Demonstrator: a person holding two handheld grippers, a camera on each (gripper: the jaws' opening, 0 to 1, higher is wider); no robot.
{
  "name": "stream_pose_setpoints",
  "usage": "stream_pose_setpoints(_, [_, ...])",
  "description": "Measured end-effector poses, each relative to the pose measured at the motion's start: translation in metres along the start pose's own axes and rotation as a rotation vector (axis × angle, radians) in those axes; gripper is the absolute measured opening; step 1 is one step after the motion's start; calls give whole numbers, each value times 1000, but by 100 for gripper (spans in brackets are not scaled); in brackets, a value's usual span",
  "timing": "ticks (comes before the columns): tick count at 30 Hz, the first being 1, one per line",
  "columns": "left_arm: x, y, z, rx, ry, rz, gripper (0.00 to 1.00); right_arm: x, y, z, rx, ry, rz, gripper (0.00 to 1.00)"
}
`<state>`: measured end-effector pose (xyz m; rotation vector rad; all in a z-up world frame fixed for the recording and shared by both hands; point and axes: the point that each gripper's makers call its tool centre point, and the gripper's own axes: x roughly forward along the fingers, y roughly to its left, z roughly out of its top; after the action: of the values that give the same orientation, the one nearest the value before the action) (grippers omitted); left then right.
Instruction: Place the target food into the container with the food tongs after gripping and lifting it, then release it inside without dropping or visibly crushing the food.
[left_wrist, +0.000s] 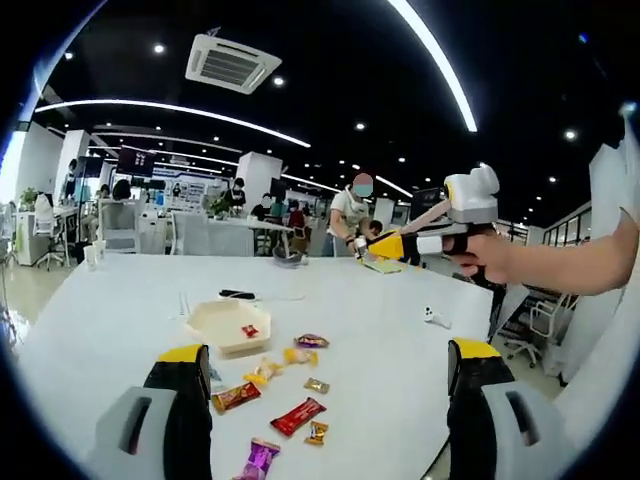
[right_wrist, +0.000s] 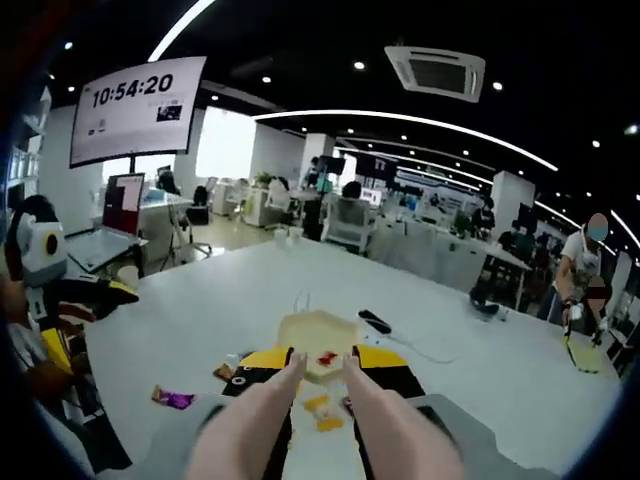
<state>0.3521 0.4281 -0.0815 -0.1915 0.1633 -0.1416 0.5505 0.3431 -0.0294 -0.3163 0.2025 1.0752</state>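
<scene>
**Left gripper view: candies loose on the table, one in the box**

Left gripper view shows its own left gripper (left_wrist: 330, 385) with jaws spread wide over the white table (left_wrist: 400, 320). At lower centre lies a scatter of wrapped candies (left_wrist: 285, 385); beside them sits the shallow beige hexagonal container (left_wrist: 230, 325) with a red candy (left_wrist: 249, 331) inside. The right gripper (left_wrist: 385, 247) hangs at upper right, held by a hand.

Right gripper view shows the pale tongs (right_wrist: 320, 425) gripped in that gripper, tips apart above the container.
</scene>
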Motion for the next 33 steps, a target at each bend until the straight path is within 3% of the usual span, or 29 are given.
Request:
stream_pose_setpoints(7, [20,0,-4,24,41,34,99,15,-17,-2,-2,8,96,22])
stream_pose_setpoints(16, [51,8,-10,25,62,84,99,35,-23,-45,34,44,216,22])
stream_pose_setpoints(18, [55,17,-19,16,93,105,99,44,-22,-58,44,44,256,22])
stream_pose_setpoints(23, [52,19,-21,-19,96,98,99,56,-23,-89,53,112,270,22])
stream_pose_setpoints(25, [49,20,-28,-26,138,100,99,57,-23,-95,72,132,270,22])
stream_pose_setpoints(33, [52,30,-29,-37,129,100,99,68,-35,-100,45,166,263,23])
